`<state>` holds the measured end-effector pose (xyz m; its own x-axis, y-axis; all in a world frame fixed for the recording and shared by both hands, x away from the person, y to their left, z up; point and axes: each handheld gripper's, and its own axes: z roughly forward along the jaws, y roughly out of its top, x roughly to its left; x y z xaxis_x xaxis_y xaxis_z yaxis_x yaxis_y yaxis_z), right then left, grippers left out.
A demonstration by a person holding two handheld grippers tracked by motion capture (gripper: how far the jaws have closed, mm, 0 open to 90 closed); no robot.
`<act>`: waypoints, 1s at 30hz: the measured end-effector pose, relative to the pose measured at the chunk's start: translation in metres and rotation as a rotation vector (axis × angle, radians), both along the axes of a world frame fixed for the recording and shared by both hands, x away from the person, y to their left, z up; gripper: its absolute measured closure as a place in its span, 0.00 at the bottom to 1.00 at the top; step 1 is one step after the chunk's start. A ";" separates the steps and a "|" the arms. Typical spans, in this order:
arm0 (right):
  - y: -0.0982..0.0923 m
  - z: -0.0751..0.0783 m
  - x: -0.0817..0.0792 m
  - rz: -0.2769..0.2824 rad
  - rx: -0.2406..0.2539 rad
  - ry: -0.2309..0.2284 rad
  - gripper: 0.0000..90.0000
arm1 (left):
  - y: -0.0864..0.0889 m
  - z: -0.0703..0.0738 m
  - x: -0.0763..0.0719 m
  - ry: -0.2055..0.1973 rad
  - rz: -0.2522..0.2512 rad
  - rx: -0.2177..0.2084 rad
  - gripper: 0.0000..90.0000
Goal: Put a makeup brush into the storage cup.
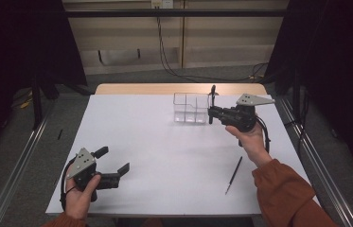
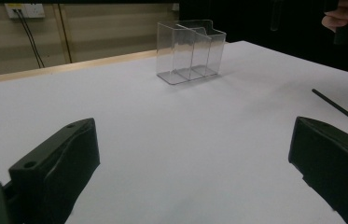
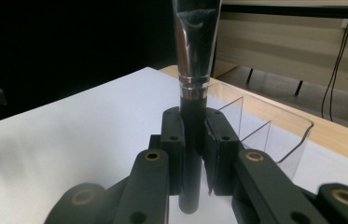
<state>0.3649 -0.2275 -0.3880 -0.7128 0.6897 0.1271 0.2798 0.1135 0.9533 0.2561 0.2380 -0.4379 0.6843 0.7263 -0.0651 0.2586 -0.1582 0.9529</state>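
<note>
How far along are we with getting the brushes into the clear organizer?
Nothing sits in the clear plastic three-compartment organizer yet. The right gripper clamps an upright black-handled brush beside it. Left: a thin black brush lying on the white table, near the open left gripper.

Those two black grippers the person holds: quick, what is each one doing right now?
Left gripper: open, holding nothing, low over the white table.
Right gripper: shut on an upright black-handled brush with a silver ferrule, beside the clear plastic divided organiser.
</note>
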 end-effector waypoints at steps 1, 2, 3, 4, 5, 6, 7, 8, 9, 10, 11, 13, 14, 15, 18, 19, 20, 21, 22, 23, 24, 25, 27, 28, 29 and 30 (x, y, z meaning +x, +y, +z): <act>0.000 0.001 0.002 -0.004 0.000 -0.002 0.88 | 0.000 -0.001 0.000 0.005 0.002 -0.006 0.02; 0.001 0.002 0.004 -0.006 0.004 -0.003 0.89 | 0.001 -0.001 0.000 0.012 0.002 -0.008 0.02; 0.001 0.002 0.006 -0.009 0.005 -0.005 0.89 | 0.001 -0.002 -0.001 0.015 0.007 0.000 0.02; 0.002 0.003 0.008 -0.012 0.007 -0.004 0.89 | 0.001 -0.003 -0.001 0.017 0.007 -0.004 0.02; 0.002 0.003 0.010 -0.013 0.006 -0.005 0.88 | 0.001 -0.003 -0.001 0.018 0.005 -0.006 0.02; 0.003 0.003 0.011 -0.014 0.007 -0.004 0.89 | 0.001 -0.003 -0.002 0.019 0.002 -0.001 0.02; 0.004 0.004 0.013 -0.016 0.007 -0.007 0.89 | 0.001 -0.003 -0.002 0.019 -0.005 0.004 0.02; 0.004 0.004 0.014 -0.019 0.007 -0.009 0.89 | 0.001 -0.003 -0.002 0.019 -0.009 0.004 0.02; 0.005 0.005 0.016 -0.022 0.002 -0.009 0.89 | 0.000 -0.003 -0.001 0.020 -0.009 0.004 0.02; 0.006 0.006 0.018 -0.023 0.003 -0.011 0.89 | -0.001 -0.003 -0.001 0.024 -0.006 -0.003 0.02; 0.007 0.006 0.020 -0.029 0.003 -0.012 0.88 | -0.001 -0.002 -0.001 0.020 -0.009 -0.003 0.02; 0.008 0.008 0.025 -0.037 0.008 -0.016 0.89 | 0.000 -0.002 -0.001 0.018 -0.010 0.001 0.02; 0.009 0.008 0.027 -0.042 0.009 -0.019 0.89 | 0.000 -0.003 -0.001 0.021 -0.009 0.003 0.02; 0.010 0.009 0.028 -0.044 0.011 -0.020 0.88 | 0.000 -0.003 -0.001 0.023 -0.009 0.002 0.02; 0.013 0.010 0.034 -0.055 -0.001 -0.022 0.89 | -0.001 -0.003 -0.001 0.024 -0.019 0.013 0.02; 0.014 0.010 0.036 -0.059 -0.005 -0.020 0.89 | -0.002 -0.003 -0.001 0.026 -0.021 0.010 0.02; 0.014 0.009 0.038 -0.062 -0.011 -0.020 0.89 | -0.002 -0.003 -0.001 0.023 -0.020 0.016 0.02; 0.015 0.009 0.040 -0.068 -0.014 -0.020 0.89 | -0.001 -0.003 -0.001 0.022 -0.020 0.021 0.02; 0.016 0.009 0.042 -0.073 -0.023 -0.018 0.89 | -0.001 -0.003 -0.001 0.024 -0.017 0.018 0.02; 0.017 0.009 0.044 -0.075 -0.023 -0.019 0.88 | -0.001 -0.003 -0.001 0.025 -0.014 0.017 0.02; 0.017 0.009 0.046 -0.080 -0.019 -0.019 0.89 | 0.000 -0.003 -0.001 0.024 -0.010 0.018 0.02; 0.017 0.010 0.048 -0.087 -0.017 -0.023 0.88 | 0.000 -0.003 0.000 0.024 -0.009 0.018 0.02; 0.018 0.011 0.052 -0.098 -0.014 -0.023 0.89 | 0.000 -0.003 -0.001 0.024 -0.010 0.016 0.02; 0.018 0.011 0.053 -0.103 -0.012 -0.027 0.89 | 0.000 -0.003 -0.001 0.024 -0.009 0.018 0.02; 0.018 0.011 0.054 -0.111 -0.014 -0.026 0.89 | 0.000 -0.003 -0.001 0.024 -0.010 0.020 0.02; 0.017 0.011 0.056 -0.117 -0.022 -0.028 0.89 | 0.000 -0.004 -0.001 0.026 -0.004 0.014 0.02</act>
